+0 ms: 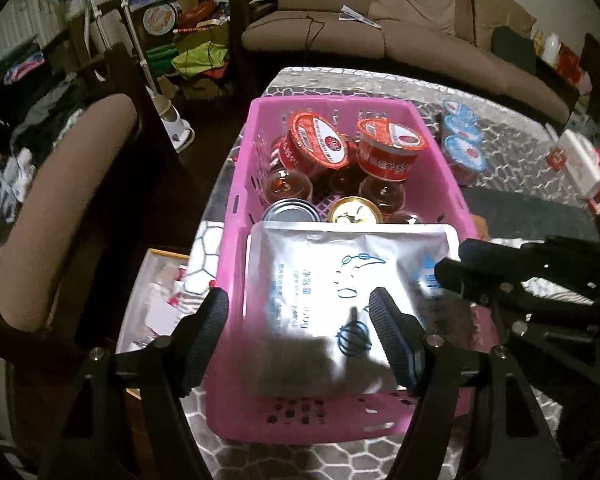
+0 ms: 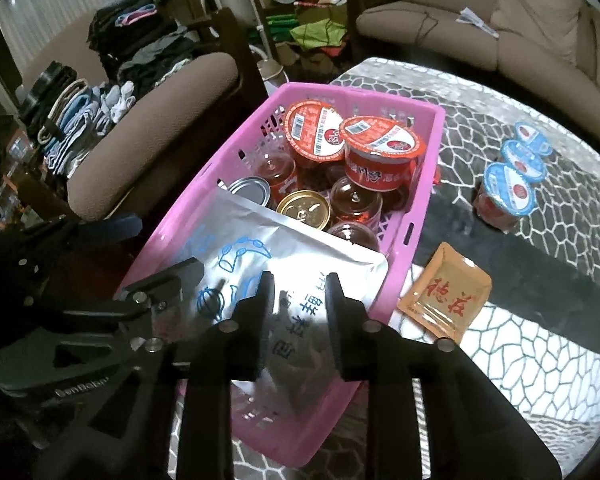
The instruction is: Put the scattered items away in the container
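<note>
**Silver pouch in the pink basket, both grippers above it**

Black gripper fingers fill the bottom of each wrist view, both tools pointing steeply down over the near end of the basket. From there, by size: the table with its grey honeycomb-patterned cover carries the pink basket, a slotted plastic container. Inside it, the silver pouch with blue print lies flat across the near half, its far edge resting against the cans and cups.

The left gripper stands wide open, empty. Its left finger is outside the basket's left wall and its right finger is above the pouch's right part, so the pouch and the basket wall show in the gap between them; no pad presses on anything.

The right gripper has its fingers parted a little, the pouch's printed face visible in the narrow gap. Whether the pads touch the foil cannot be told from this angle; nothing appears pinched.

At the basket's far end sit two red-lidded cups, several clear jelly cups, a silver can and a gold can.

Outside, on the table: three blue-lidded cups in a row well apart from the basket, and an orange packet just beside its right wall.
</note>
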Demonstrator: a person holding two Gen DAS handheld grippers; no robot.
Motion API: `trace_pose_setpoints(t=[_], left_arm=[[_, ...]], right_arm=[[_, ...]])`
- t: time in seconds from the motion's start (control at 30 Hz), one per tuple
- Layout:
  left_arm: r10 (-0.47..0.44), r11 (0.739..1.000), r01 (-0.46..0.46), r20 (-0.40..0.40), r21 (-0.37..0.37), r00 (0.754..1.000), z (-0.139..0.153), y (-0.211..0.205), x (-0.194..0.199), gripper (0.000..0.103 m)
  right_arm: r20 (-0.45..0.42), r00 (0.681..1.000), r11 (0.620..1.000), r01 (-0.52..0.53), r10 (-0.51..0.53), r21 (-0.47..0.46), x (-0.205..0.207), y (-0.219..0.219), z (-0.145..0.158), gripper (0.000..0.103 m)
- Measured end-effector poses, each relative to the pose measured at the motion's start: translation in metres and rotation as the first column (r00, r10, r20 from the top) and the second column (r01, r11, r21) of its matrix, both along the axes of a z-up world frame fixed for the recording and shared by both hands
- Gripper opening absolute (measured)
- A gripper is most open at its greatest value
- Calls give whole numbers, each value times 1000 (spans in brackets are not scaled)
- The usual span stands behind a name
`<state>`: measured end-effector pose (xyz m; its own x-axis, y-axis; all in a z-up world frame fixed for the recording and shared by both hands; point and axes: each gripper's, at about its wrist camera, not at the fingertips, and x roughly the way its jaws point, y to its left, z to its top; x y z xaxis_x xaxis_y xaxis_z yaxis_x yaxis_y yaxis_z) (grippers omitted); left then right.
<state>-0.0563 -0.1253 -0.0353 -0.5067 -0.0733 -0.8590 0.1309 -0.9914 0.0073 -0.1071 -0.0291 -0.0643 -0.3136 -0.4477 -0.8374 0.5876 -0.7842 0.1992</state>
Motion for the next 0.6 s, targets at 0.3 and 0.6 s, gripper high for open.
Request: trace_pose_setpoints(t=[0.3,0.6], left_arm=[[50,999,-50,-1,6,999,8,-7,4,80],[95,995,-94,-19,36,995,19,-15,13,103]], right_arm=[[0,1000,1000,-11,12,9,11,7,5,73],[-21,998,998,-55,56,33,25,5,14,100]])
